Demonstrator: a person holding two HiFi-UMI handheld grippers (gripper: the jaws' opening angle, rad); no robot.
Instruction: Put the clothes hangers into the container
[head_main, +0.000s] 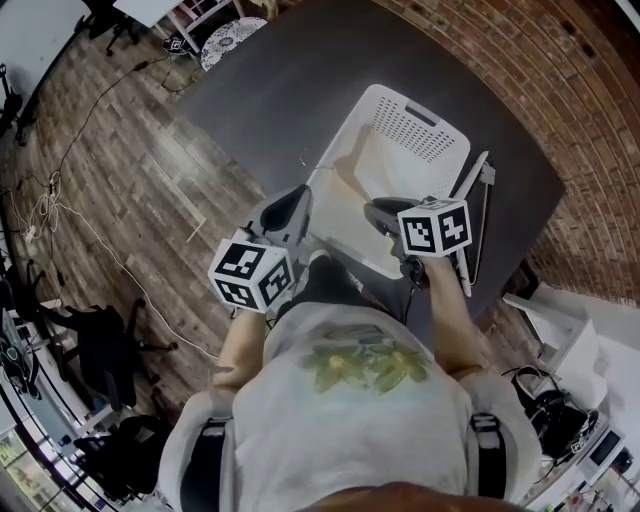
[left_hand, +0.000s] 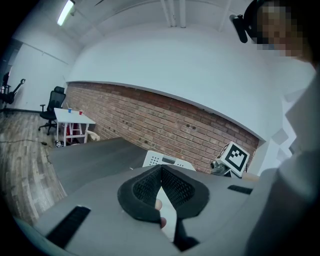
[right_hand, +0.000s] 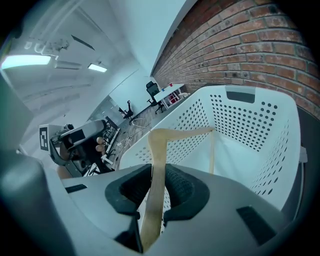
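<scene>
A white perforated basket (head_main: 420, 125) stands on the dark table (head_main: 260, 90). My right gripper (right_hand: 157, 172) is shut on a tan wooden hanger (right_hand: 156, 150). The hanger rises from between the pads, bends right and hangs over the basket's inside (right_hand: 250, 125). In the head view that gripper (head_main: 378, 212) sits at the basket's near rim, with the hanger (head_main: 350, 170) reaching into it. My left gripper (head_main: 298, 198) hovers just left of the basket. Its jaw tips (left_hand: 160, 170) meet with nothing between them. The basket's rim (left_hand: 161, 160) shows beyond them.
Another pale hanger (head_main: 478, 210) lies on the table along the basket's right side. A brick wall (head_main: 560, 90) runs behind the table. Office chairs (head_main: 100, 350) and cables stand on the wooden floor at left. A white desk (left_hand: 72, 117) is far off.
</scene>
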